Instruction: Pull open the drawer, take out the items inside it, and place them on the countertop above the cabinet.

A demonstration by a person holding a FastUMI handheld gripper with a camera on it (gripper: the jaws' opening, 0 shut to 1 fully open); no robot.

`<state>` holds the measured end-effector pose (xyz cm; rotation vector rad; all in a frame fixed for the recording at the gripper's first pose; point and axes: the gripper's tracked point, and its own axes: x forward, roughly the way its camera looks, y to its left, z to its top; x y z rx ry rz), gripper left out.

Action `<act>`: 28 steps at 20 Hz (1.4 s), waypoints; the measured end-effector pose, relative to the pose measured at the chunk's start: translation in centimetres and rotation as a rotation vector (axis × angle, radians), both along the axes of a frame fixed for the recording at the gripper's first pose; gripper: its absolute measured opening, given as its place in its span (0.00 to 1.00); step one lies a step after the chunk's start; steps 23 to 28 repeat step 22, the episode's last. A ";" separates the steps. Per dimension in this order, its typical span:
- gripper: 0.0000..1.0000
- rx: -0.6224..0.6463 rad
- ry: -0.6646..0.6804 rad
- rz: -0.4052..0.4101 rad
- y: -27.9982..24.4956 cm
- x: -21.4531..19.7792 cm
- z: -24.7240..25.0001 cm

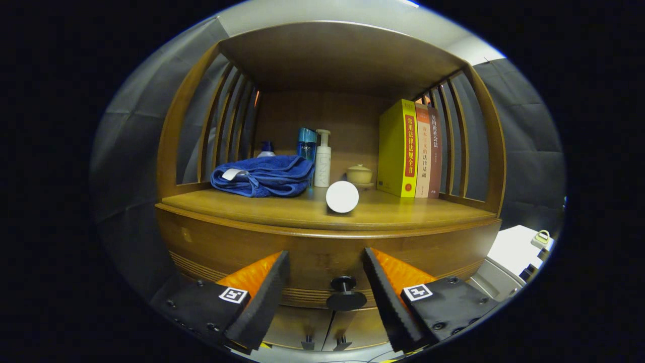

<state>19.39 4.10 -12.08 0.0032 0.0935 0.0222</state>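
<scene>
Between the spread, empty tongs (326, 282), the drawer (322, 257) knob (345, 292) points straight toward them.

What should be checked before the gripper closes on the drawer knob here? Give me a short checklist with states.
1. Gripper open wide enough for the knob: ok, fingers spread apart.
2. Drawer knob between the fingers: ok, roughly centred in the gap.
3. Fingers touching the knob: not ok, both stand clear of it.
4. Drawer shut: ok, its front sits flush.
5. Free space on the countertop: ok, bare wood beside the white round lid, blue towel and books.
6. Drawer contents: cannot tell.
</scene>
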 end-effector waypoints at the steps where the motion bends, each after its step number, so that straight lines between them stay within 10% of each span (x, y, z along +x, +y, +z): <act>1: 0.96 0.000 -0.015 0.000 -0.1 -0.6 0.9; 17: 0.96 0.123 -0.049 0.036 -2.6 -18.3 12.3; 28: 0.96 0.087 -0.104 -0.004 -4.8 -21.4 15.0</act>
